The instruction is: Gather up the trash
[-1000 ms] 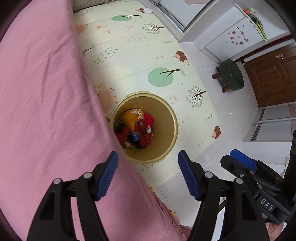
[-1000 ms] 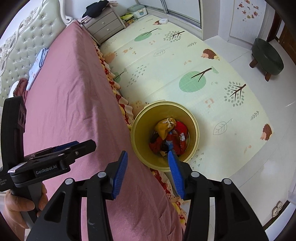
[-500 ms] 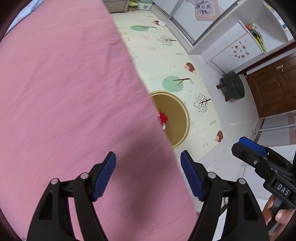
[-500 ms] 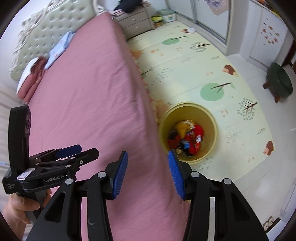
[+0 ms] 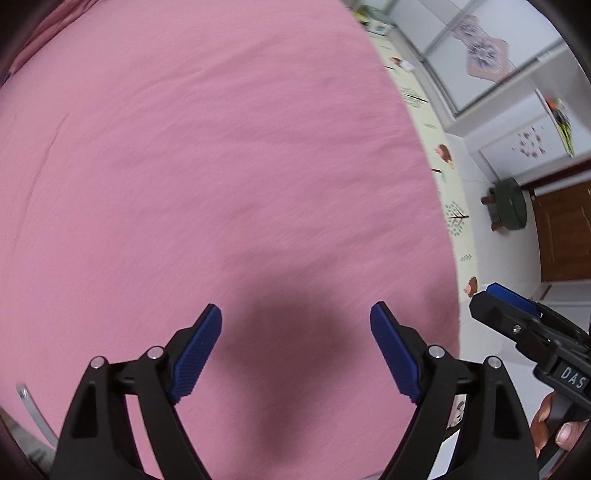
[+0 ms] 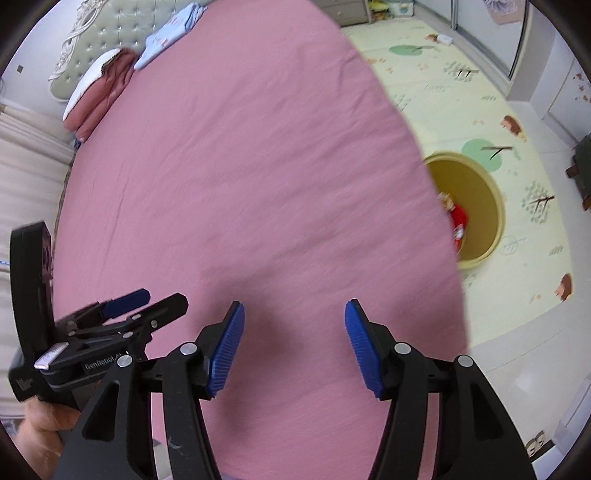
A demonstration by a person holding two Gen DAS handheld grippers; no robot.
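Observation:
A yellow trash bin (image 6: 484, 206) stands on the floor beside the bed, half hidden by the bed edge in the right wrist view. Red and yellow wrappers (image 6: 457, 218) lie inside it. The bin is out of the left wrist view. My left gripper (image 5: 295, 347) is open and empty above the pink bedsheet (image 5: 221, 166). My right gripper (image 6: 293, 345) is open and empty above the same sheet (image 6: 240, 166). Each gripper shows at the edge of the other's view, the left one (image 6: 122, 306) and the right one (image 5: 513, 299). No loose trash shows on the sheet.
Folded pink and blue bedding (image 6: 103, 85) lies by the padded headboard (image 6: 110, 26). A patterned play mat (image 6: 461, 103) covers the floor. A dark green stool (image 5: 509, 203) stands near a wooden door (image 5: 565, 229). Wardrobe doors (image 5: 480, 48) line the far wall.
Both grippers have swung left from above the bin to over the bed. The bin has left the left wrist view and slid to the right edge of the right wrist view. Both stay open.

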